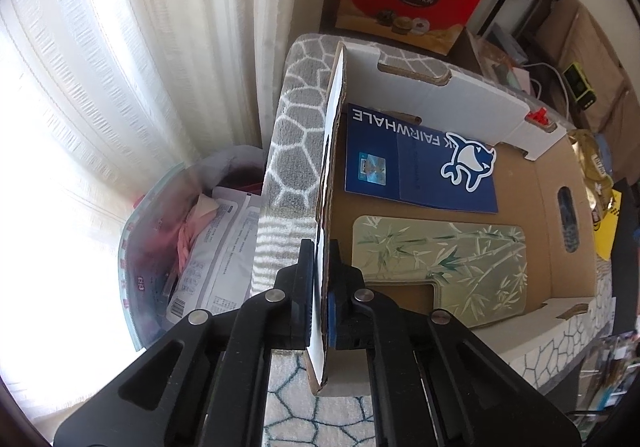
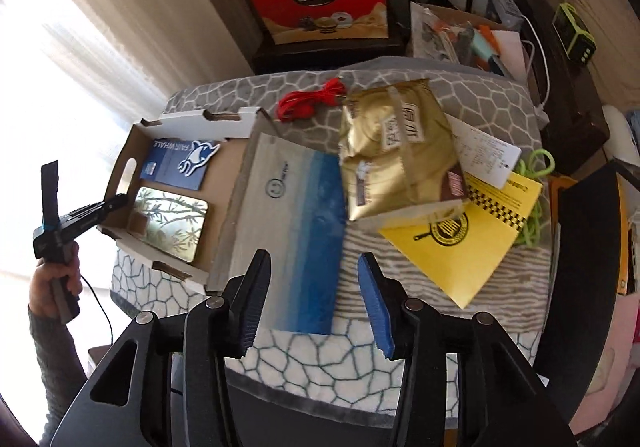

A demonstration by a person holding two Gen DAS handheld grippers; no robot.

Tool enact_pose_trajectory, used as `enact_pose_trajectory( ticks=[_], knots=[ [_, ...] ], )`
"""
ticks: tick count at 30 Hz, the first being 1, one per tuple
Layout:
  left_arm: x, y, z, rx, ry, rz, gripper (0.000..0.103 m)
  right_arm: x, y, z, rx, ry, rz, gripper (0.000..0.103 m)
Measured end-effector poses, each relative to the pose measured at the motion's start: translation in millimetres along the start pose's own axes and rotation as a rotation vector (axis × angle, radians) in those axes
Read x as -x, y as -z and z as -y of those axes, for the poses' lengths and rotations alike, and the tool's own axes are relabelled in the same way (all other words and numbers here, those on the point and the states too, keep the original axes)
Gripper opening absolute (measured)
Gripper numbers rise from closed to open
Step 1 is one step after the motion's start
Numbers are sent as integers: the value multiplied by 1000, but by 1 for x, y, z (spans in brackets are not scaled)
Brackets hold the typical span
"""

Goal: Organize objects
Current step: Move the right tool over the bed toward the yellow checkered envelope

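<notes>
Closest in, the left gripper (image 1: 320, 287) is clamped on the upright side wall of the cardboard box (image 1: 560, 239), one pad on each face of the wall. Just past its fingers, inside the box, lie two flat things: a green bamboo-print tin (image 1: 440, 263) nearest, then a blue card (image 1: 416, 163) printed "FAIRWHALE" with a white whale sticker.

Over on the patterned blanket (image 2: 320, 359), the right gripper (image 2: 310, 303) hangs with its jaws apart and nothing between them. Directly beyond its fingers lies one grey-and-blue envelope (image 2: 292, 215) marked with a smiley, leaning against the box. Further off and to its right sit one gold foil pouch (image 2: 396, 151) and one yellow booklet (image 2: 460, 239) with a black checker band. Beyond those lies one red cord (image 2: 308, 103), and farthest back a red box (image 2: 320, 3) reads "COLLECTION".
</notes>
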State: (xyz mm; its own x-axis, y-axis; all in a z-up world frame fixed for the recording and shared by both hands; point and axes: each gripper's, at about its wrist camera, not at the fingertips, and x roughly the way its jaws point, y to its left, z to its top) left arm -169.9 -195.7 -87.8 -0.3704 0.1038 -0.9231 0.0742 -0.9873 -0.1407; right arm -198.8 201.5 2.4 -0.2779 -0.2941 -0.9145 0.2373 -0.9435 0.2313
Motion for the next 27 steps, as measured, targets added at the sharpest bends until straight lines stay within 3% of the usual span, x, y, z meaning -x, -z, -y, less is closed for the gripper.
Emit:
enact_pose_trajectory(
  ticks=[5,8,16,21,27],
  knots=[
    [0,0,0,3,0,1,5,6,1,56,-113,19,30,50],
    [0,1,0,2,-2,2,5,21,-1,85,-164,46,88,60],
    [-5,1,2,0,-7,-9,5,29,-18,146,-274,121,146,61],
    [-6,1,2,-1,-9,-13,5,11,-22,168,-321,86,133,61],
    [-12,1,3,-4,-14,-23,5,-2,-50,180,-324,6,169,58]
  ],
)
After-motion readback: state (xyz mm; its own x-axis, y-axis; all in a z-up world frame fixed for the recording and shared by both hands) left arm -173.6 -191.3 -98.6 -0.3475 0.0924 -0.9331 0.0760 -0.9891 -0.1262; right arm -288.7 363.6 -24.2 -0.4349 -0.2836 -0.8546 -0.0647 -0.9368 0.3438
